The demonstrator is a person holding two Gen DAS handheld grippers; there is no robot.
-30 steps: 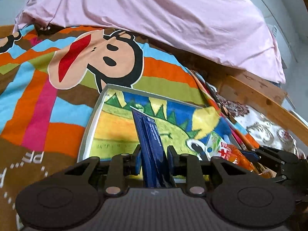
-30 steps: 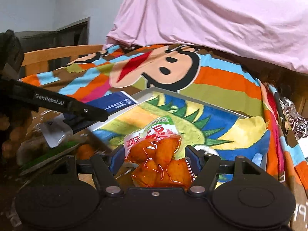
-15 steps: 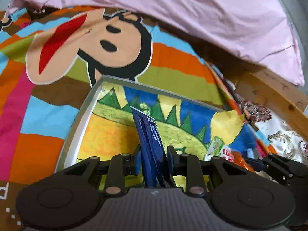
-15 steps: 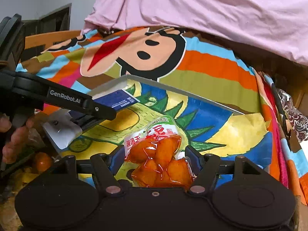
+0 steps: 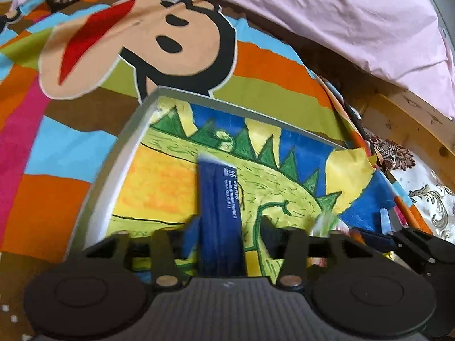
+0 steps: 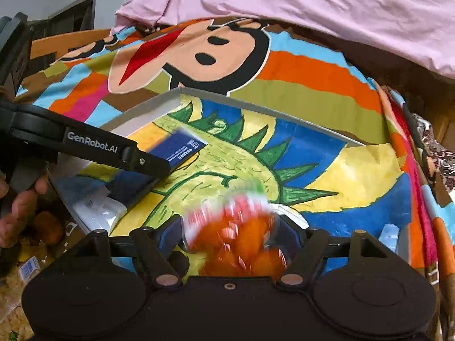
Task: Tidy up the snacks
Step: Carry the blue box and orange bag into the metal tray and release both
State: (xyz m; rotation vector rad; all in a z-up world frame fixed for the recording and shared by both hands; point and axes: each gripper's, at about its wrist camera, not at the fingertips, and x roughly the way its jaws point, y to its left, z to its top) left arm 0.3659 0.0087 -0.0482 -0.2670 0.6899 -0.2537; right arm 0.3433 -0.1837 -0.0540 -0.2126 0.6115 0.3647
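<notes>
A shallow grey tray (image 5: 122, 164) lined with a green, yellow and blue drawing lies on the bed. A dark blue snack packet (image 5: 219, 199) stands on edge between the jaws of my left gripper (image 5: 229, 227), which are opening; gaps show beside the packet and it is blurred. In the right wrist view the same blue packet (image 6: 182, 147) sits over the tray's (image 6: 256, 108) left part. My right gripper (image 6: 227, 227) is opening too, and the bag of orange snacks (image 6: 236, 233) between its jaws is blurred and loose from the pads, just above the tray floor.
A striped cartoon-monkey blanket (image 5: 176, 42) lies under the tray, with a pink sheet (image 5: 312, 8) behind it and the wooden bed frame (image 5: 403, 119) to the right. A white packet (image 6: 96, 213) lies at the tray's near left corner. A hand (image 6: 17, 207) holds the left gripper.
Both grippers moved forward and down over the tray. Both then opened, so the blue packet and the orange snack bag came free of the pads.
</notes>
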